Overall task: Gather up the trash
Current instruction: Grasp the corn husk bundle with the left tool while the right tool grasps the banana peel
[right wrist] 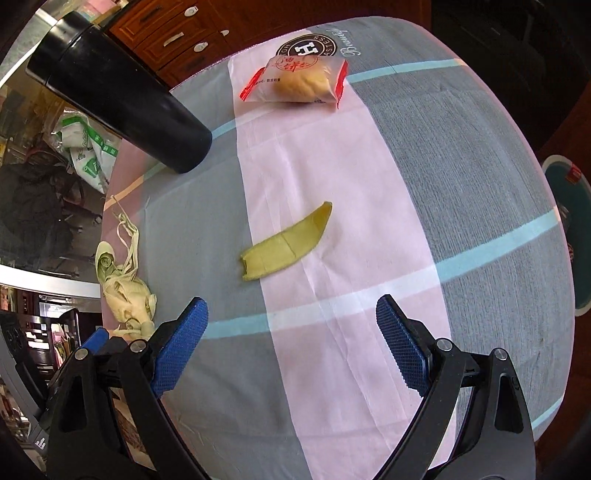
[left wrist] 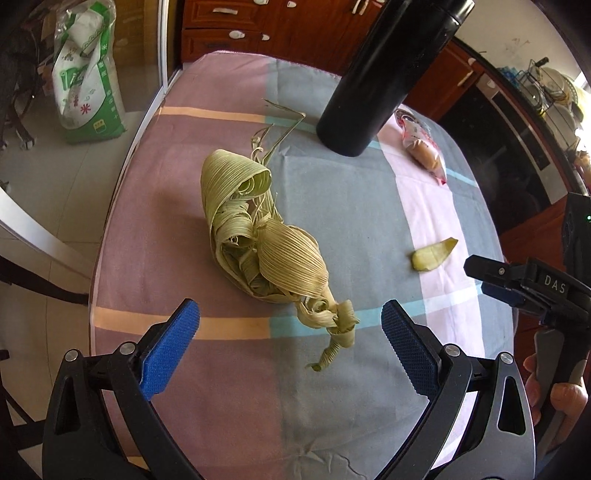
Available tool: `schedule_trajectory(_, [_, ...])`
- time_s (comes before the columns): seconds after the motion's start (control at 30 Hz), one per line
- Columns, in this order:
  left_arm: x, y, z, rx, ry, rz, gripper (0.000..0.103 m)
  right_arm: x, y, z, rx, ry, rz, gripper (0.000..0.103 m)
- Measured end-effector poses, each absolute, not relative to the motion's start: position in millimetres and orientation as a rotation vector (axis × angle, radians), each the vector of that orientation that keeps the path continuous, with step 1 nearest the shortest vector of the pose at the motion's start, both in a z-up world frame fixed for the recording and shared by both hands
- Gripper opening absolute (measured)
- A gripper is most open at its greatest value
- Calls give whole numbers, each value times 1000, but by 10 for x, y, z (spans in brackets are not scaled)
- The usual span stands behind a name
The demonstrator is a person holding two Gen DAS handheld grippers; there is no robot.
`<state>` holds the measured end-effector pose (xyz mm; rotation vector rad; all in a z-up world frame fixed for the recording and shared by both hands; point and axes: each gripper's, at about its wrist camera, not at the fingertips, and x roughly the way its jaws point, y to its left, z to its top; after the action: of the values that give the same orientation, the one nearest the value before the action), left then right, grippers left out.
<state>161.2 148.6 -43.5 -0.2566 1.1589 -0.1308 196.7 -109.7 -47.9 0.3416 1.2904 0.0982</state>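
Note:
A pile of curled pale-green leaf wrappers (left wrist: 258,243) lies on the striped tablecloth (left wrist: 147,221). My left gripper (left wrist: 291,343) hangs open just before its near end, with a loose curl between the blue pads. A yellow peel piece (right wrist: 288,243) rests on the pink stripe, ahead of my open right gripper (right wrist: 291,339), whose fingers hold nothing. The same peel (left wrist: 434,253) appears at the right of the left wrist view, close to the right gripper (left wrist: 491,277). The leaf pile (right wrist: 125,291) also shows at the left of the right wrist view.
A tall black flask (left wrist: 384,74) stands at the back of the table, also in the right wrist view (right wrist: 122,96). A sealed pastry packet (right wrist: 299,79) lies beyond the peel. Wooden cabinets (left wrist: 277,29) stand behind; a green-and-white sack (left wrist: 88,81) sits on the floor left.

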Motion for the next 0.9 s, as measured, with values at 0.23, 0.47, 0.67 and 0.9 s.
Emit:
schedule_trajectory(0.23, [1724,1527,-531,-266,1172,-118,99,2225,-1004,-582,296,1270,102,80])
schedule_trajectory(0.47, [1769,1538,-588,-250,1178,-109,99,2385,-1011,-756,290,1275,95,56])
schedule_trajectory(0.67, [1802,1515,-649,-244,1187,-95,99,2393,-964,-783,229,1234,89,29])
schedule_trajectory(0.9, [1833,1498,-711,-253,1203,-72,99,2407,-885,-792,168,1215,118,14])
